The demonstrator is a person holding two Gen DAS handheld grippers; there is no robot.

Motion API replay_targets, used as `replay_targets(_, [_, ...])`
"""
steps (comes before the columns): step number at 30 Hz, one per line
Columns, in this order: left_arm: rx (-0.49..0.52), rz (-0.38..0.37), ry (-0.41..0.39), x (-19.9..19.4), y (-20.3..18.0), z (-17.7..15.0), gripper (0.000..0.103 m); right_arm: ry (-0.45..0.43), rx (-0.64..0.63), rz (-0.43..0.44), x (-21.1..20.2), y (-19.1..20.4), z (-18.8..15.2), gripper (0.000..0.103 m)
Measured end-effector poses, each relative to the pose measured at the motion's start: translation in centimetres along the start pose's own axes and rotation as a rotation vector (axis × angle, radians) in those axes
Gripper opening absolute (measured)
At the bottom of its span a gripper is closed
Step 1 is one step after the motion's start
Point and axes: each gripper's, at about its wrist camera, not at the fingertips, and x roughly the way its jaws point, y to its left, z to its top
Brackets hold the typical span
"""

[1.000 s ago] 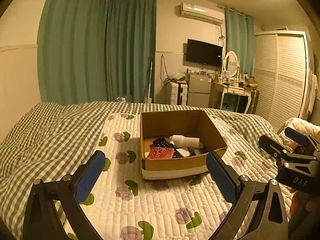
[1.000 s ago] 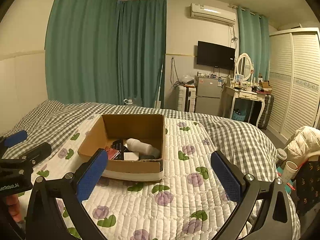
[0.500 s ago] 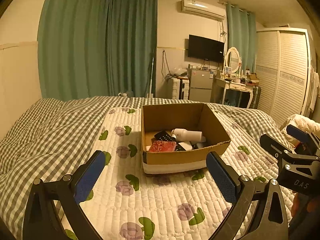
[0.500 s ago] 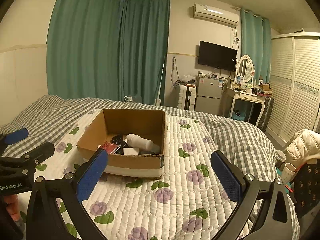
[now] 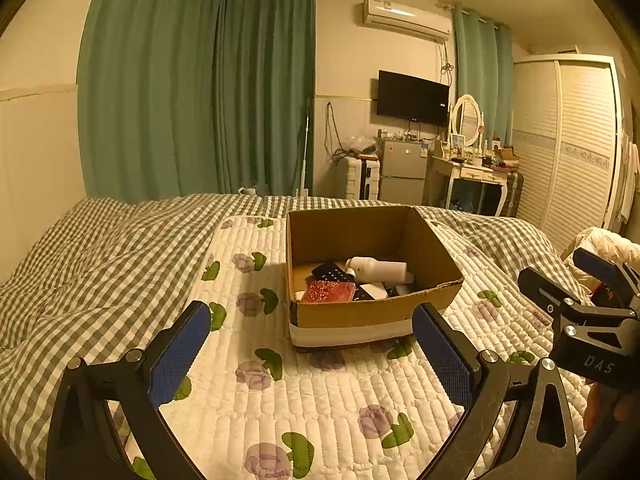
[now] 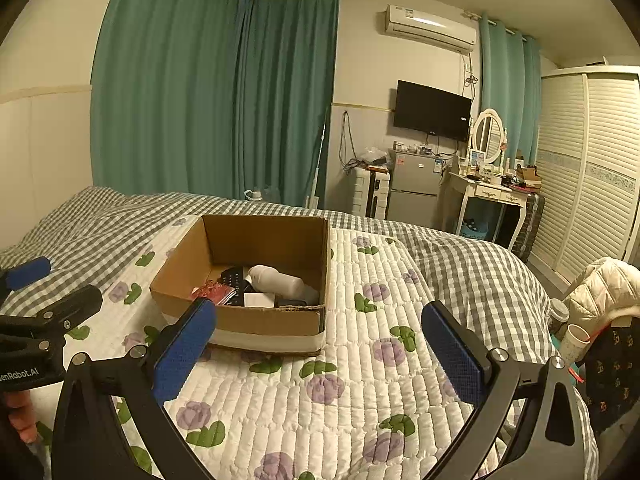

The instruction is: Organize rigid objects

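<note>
The box (image 5: 374, 280) sits on the quilt (image 5: 320, 400) on the bed (image 5: 100, 248), ahead of both claws, with a bottle (image 5: 378, 269), a remote (image 5: 329, 271), a red pack (image 5: 330, 291) and a few small items too hidden to name lying inside it. The left claw (image 5: 312, 350) is spread wide with nothing between its pads, short of the box's near wall. The right claw (image 6: 320, 354) is likewise spread and empty, the box to its far left (image 6: 244, 276).

The bottle looks like light, stiff plastic with a smooth, probably slippery skin; its round body would best be pinched across the middle, not at the narrow cap. It lies on its side, long axis running left to right, with the cap toward the left by the remote. The remote seems flat and rigid, tilted on the pile, its long axis slanting from near right to far left; the long edges are the place to grip. The red pack lies flat in the near-left part of the box, its stiffness hard to judge. The cardboard walls will likely flex if bumped.
</note>
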Motion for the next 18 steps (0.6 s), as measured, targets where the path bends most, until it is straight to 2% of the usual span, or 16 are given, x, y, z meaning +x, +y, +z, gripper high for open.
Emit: replay_targets(18, [0.006,0.007,-0.016,-0.35,-0.10,0.26,0.103,0.001,-0.006,0.005,-0.01,0.19,-0.10,0.103])
